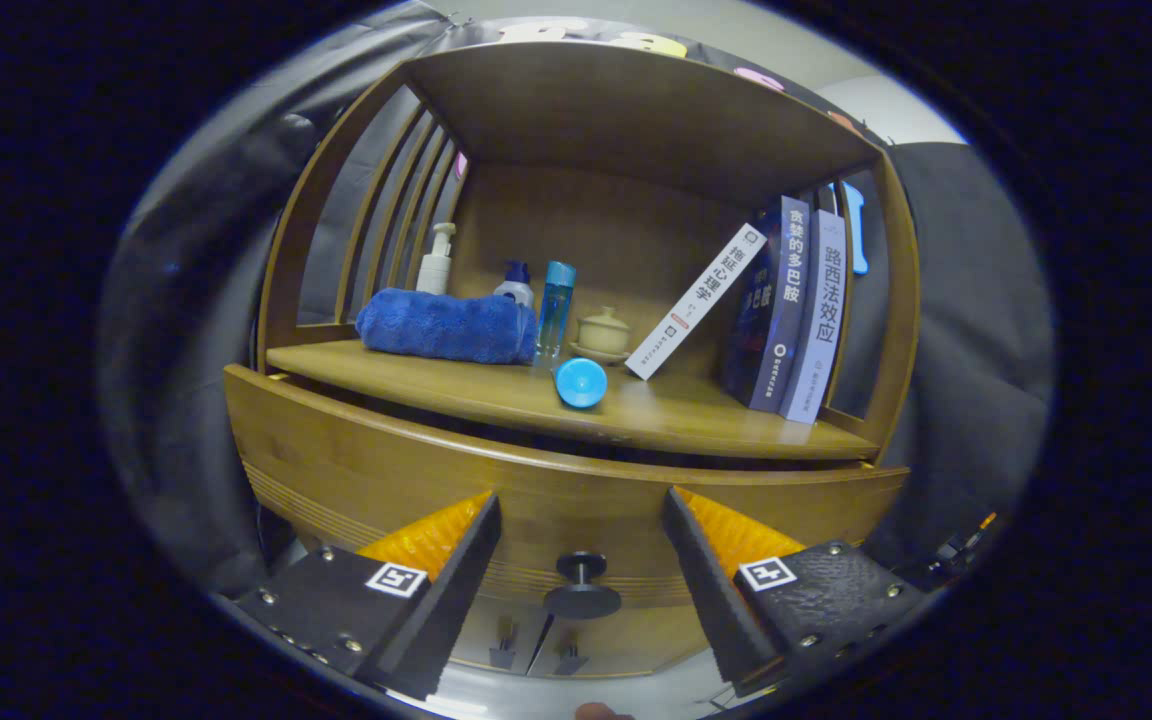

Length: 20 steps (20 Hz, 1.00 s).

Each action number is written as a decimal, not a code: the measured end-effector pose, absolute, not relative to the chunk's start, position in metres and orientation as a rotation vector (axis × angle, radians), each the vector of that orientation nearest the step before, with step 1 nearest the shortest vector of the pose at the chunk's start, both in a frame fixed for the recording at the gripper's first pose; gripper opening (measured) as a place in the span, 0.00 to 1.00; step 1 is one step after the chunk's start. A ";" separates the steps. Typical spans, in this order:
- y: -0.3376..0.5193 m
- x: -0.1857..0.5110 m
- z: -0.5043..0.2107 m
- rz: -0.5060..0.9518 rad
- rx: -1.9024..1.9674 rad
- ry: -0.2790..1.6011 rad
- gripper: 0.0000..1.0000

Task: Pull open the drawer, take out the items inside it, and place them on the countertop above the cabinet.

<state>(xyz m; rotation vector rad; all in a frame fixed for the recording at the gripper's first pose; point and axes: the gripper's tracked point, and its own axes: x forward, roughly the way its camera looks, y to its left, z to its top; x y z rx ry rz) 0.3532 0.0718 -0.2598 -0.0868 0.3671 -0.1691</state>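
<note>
Gripper view: drawer interior hidden, jaws apart

The drawer front hides whatever lies inside; the folded blue towel covers the pump bottle's base, and the open gripper's fingers mask the drawer's lower corners.
</note>
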 end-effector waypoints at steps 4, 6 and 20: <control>0.074 0.364 -0.264 -0.171 -0.081 0.375 0.98; 0.074 0.372 -0.264 -0.174 -0.081 0.378 0.98; 0.069 0.376 -0.252 -0.172 -0.067 0.370 0.97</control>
